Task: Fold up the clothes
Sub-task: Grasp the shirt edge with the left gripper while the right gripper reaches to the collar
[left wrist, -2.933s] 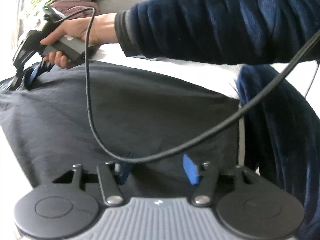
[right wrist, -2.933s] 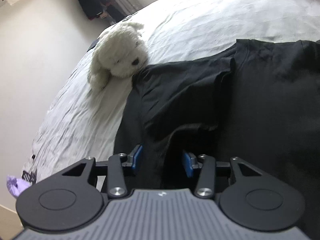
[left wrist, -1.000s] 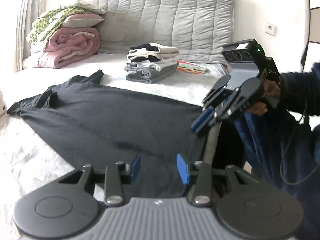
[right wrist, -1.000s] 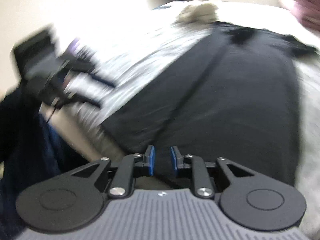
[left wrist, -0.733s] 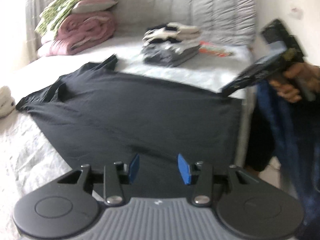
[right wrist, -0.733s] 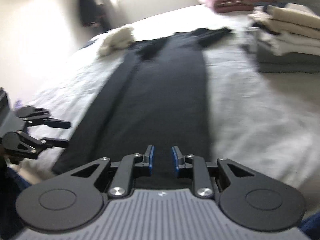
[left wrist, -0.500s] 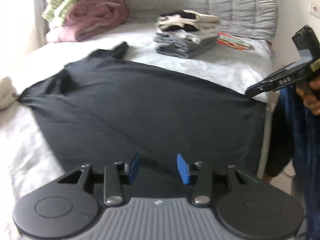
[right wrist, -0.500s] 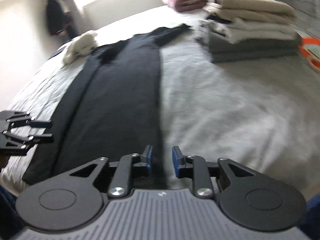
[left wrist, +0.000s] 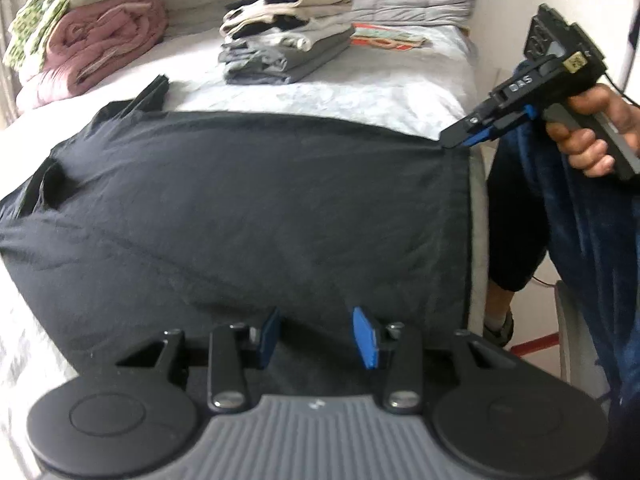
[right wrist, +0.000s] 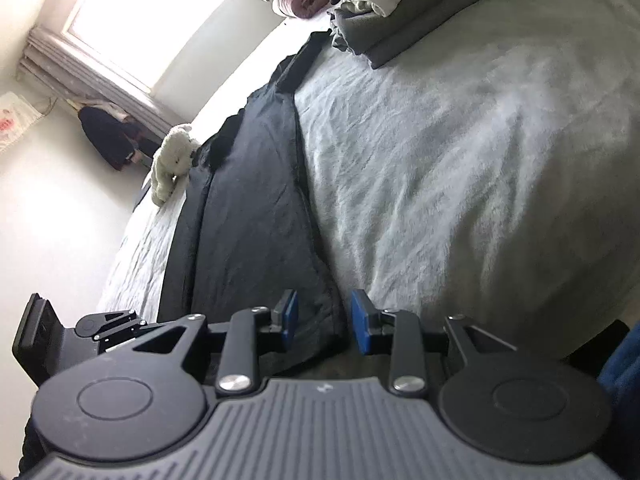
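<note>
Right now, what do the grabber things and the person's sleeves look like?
Each grabber is black, with a ribbed grey body, two round black discs, silver screws and blue pads on the fingertips. The right gripper has a grey pistol handle, white letters on its side, a small yellowish square tag and a thin dark cable behind the hand. The left gripper looks the same. The person wears fuzzy dark blue clothing.
</note>
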`<state>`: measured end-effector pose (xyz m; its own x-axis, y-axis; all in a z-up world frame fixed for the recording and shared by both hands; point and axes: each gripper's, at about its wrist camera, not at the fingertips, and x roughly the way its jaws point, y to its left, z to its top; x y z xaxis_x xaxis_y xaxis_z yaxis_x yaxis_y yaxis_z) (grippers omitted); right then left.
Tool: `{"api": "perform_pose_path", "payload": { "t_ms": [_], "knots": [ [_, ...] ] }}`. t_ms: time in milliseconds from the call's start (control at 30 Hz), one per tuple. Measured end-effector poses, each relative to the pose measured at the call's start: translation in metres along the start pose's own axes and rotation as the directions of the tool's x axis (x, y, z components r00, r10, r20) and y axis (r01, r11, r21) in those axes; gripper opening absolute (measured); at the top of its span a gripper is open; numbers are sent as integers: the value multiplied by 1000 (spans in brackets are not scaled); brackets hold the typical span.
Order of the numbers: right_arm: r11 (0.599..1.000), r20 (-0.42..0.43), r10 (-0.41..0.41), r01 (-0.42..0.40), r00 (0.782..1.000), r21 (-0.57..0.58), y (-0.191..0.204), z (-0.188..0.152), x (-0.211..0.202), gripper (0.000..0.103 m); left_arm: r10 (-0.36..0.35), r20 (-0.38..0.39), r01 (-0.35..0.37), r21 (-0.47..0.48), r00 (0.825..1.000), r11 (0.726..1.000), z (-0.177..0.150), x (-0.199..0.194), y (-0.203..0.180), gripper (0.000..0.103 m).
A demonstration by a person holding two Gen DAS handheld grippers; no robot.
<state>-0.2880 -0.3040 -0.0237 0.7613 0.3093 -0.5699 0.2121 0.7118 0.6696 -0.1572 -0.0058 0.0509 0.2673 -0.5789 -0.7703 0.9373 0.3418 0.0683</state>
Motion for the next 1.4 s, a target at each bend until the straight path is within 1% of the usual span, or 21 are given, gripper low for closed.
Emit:
{"api": "perform_pose_path", "payload": {
  "t_ms": [33,100,167,233,300,367,433,500,567,600,700,733,800,833,933,1000,1067,1167,1233,1300,1400],
  "knots": [
    [1000,11,-10,10,1000,-14,2,-2,0,23,0,7,0,4,1000,1000,2,-1,0,41],
    [998,25,-36,37,999,-44,7,-4,1,12,0,34,0,-5,999,1000,6,-5,2,41],
    [996,43,-53,56,998,-69,11,-7,1,12,3,81,0,-38,997,999,11,-13,8,41],
    [992,74,-63,71,995,-104,18,-9,1,10,7,127,6,-99,992,995,16,-18,17,41],
    [982,118,-84,102,989,-157,29,-12,-1,9,20,151,4,-157,988,988,21,-16,24,41],
    [960,157,-114,149,981,-236,44,-16,-1,8,32,159,-2,-189,987,982,27,-12,28,41],
    [934,179,-130,181,975,-308,59,-19,4,7,37,164,-4,-197,986,980,33,-9,28,41],
    [891,199,-144,215,969,-401,75,-25,8,7,49,165,-17,-194,985,981,39,-5,27,42],
    [846,212,-144,232,967,-481,87,-33,12,7,78,150,-46,-206,986,978,45,1,31,42],
    [829,215,-145,237,966,-506,90,-36,13,7,99,137,-67,-219,986,973,49,4,34,43],
    [812,218,-135,234,967,-534,90,-40,17,7,167,90,-140,-251,982,958,68,15,50,43],
    [812,218,-133,232,967,-535,88,-40,17,7,190,77,-166,-252,979,953,77,19,55,43],
    [823,215,-127,224,968,-522,83,-40,18,7,227,71,-206,-224,971,953,102,30,66,44],
    [833,210,-122,216,970,-510,80,-39,17,7,244,76,-224,-205,967,953,118,37,71,49],
    [869,186,-105,181,977,-461,69,-34,15,7,278,88,-264,-143,957,954,173,69,90,51],
    [888,174,-91,159,980,-430,63,-31,13,7,307,90,-301,-75,947,951,211,97,100,51],
    [907,162,-72,133,984,-401,57,-28,11,7,346,83,-348,7,934,937,246,133,111,52],
    [929,138,-39,86,990,-359,49,-23,10,7,400,34,-402,74,916,913,288,194,129,52],
    [942,121,-20,59,992,-331,45,-19,11,7,425,4,-423,84,905,902,307,231,140,53],
    [952,107,-2,34,994,-304,41,-16,12,7,461,-22,-458,81,887,885,319,261,150,53],
    [963,87,24,0,996,-270,35,-11,12,7,497,-76,-496,34,865,868,328,294,172,53]
  ]
}}
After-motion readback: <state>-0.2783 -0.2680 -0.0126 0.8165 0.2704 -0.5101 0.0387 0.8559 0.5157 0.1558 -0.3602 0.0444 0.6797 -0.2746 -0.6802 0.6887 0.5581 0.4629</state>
